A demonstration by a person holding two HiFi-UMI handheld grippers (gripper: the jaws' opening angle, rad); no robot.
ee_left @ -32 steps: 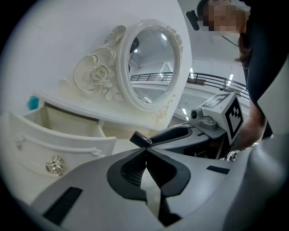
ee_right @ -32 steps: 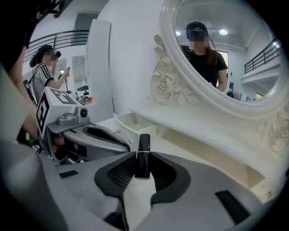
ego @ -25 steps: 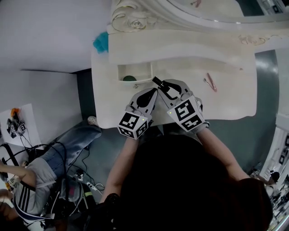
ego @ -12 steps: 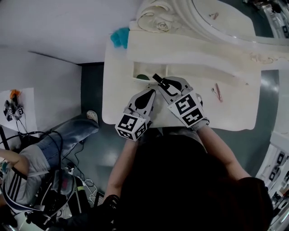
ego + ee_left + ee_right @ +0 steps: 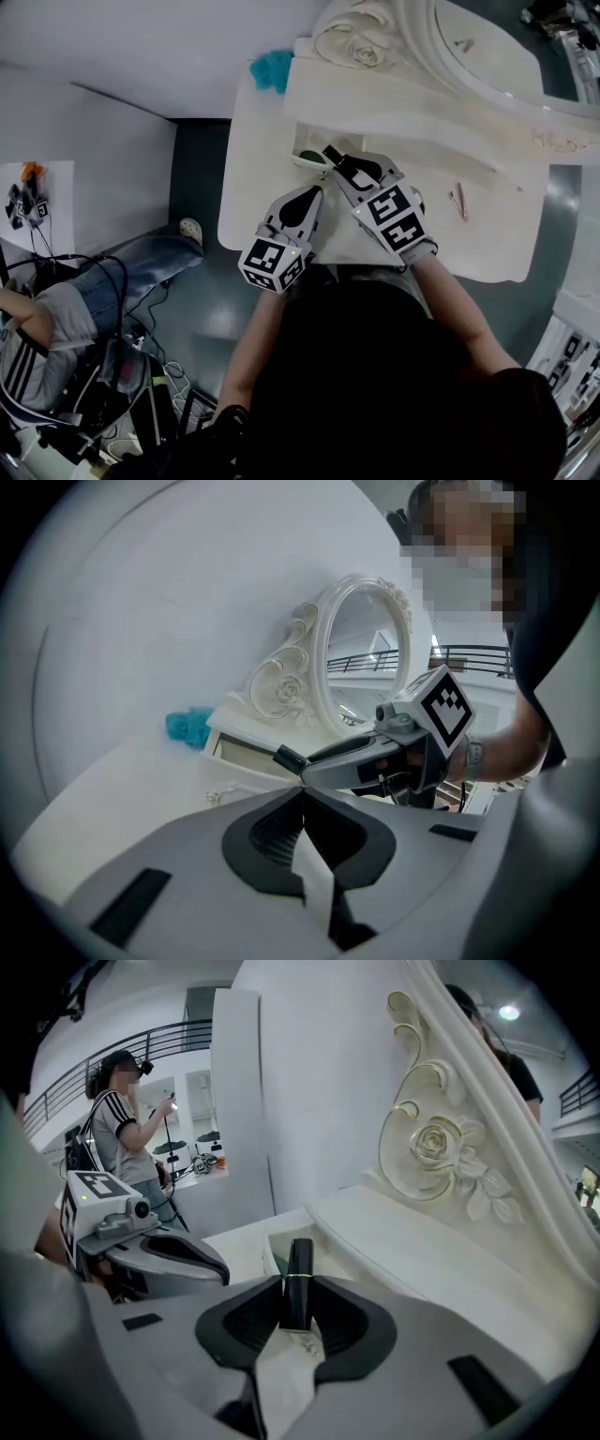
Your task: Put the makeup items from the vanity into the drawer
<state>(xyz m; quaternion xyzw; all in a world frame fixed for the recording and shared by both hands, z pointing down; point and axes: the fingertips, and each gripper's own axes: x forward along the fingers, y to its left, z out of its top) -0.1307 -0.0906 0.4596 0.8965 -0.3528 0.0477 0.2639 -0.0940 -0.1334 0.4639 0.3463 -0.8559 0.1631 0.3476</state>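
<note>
My right gripper (image 5: 338, 165) (image 5: 298, 1281) is shut on a black lipstick tube (image 5: 331, 154) (image 5: 299, 1279) with a gold band. The tube's tip hangs over the edge of the small open drawer (image 5: 302, 146) (image 5: 277, 1239) in the white vanity (image 5: 262, 202). A green item (image 5: 309, 157) lies inside the drawer. My left gripper (image 5: 314, 191) (image 5: 302, 793) sits just left of the right one, shut with nothing between its jaws, above the vanity top. A pink makeup item (image 5: 457, 200) lies on the vanity to the right.
An ornate oval mirror (image 5: 367, 658) with a carved rose (image 5: 433, 1144) rises behind the drawer shelf. A teal object (image 5: 272, 67) (image 5: 187, 726) sits at the vanity's back left corner. A person in a striped shirt (image 5: 127, 1147) stands off to the left, among cables on the floor.
Both grippers have moved together across the vanity top toward the drawer. The lipstick's tip now reaches the drawer's edge. The jaws stand as they did.
</note>
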